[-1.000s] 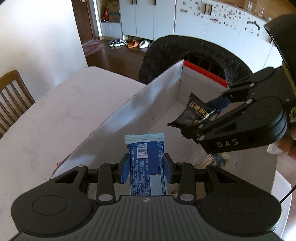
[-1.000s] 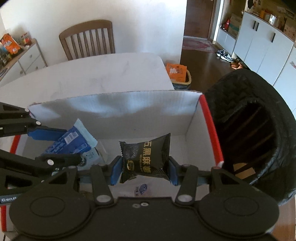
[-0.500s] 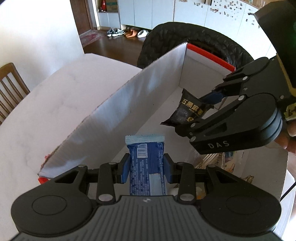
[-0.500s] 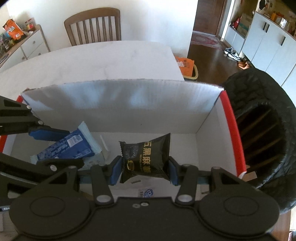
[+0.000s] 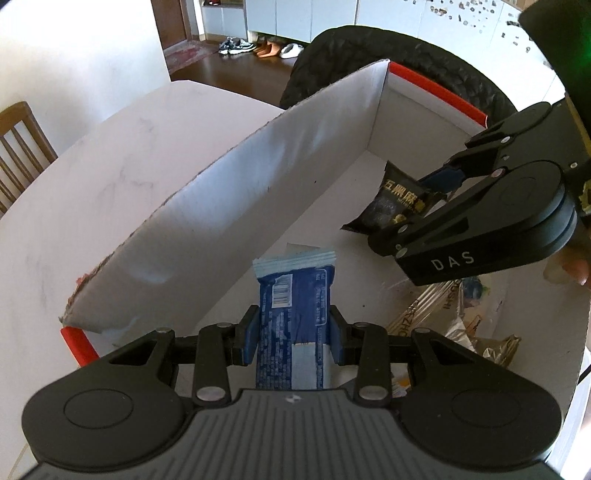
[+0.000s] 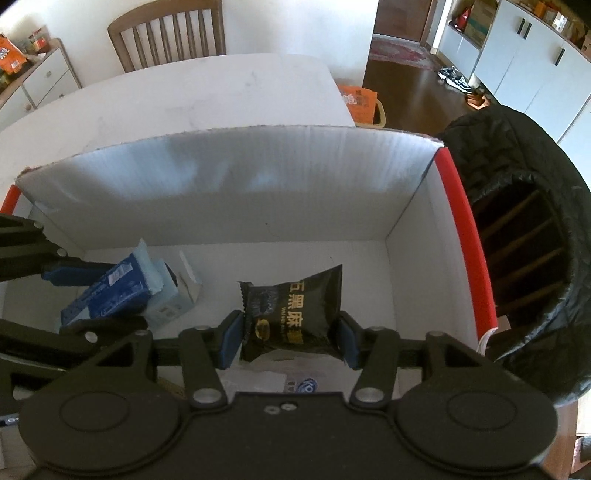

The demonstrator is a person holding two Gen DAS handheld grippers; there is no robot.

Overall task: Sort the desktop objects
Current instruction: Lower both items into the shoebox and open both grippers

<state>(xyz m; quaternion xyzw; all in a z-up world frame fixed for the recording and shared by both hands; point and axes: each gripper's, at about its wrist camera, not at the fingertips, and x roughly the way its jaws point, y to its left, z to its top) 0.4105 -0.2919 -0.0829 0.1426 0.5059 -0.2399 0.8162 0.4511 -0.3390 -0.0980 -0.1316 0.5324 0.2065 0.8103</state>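
White marble-look tabletop (image 5: 110, 177) carries a white cardboard box (image 6: 229, 184) with red-trimmed end walls, a wooden chair (image 6: 170, 33) behind it and a black quilted bag (image 6: 524, 236) to its right. Over the last second both grippers have sunk from above the rim to well inside the box walls, so in my judgement the two packets are about ready to be let go.

On the left, the left gripper (image 5: 293, 334) is clamped on a blue snack packet (image 5: 293, 306), held low above the box floor near the long wall; its long axis runs straight out along the fingers, crimped end forward.

To the right, the right gripper (image 6: 290, 338) pinches a black sesame snack packet (image 6: 293, 310) across its width, upright between the pads, its lettered face toward the camera, over the middle of the box. Loose wrappers (image 5: 461, 321) already lie beneath.
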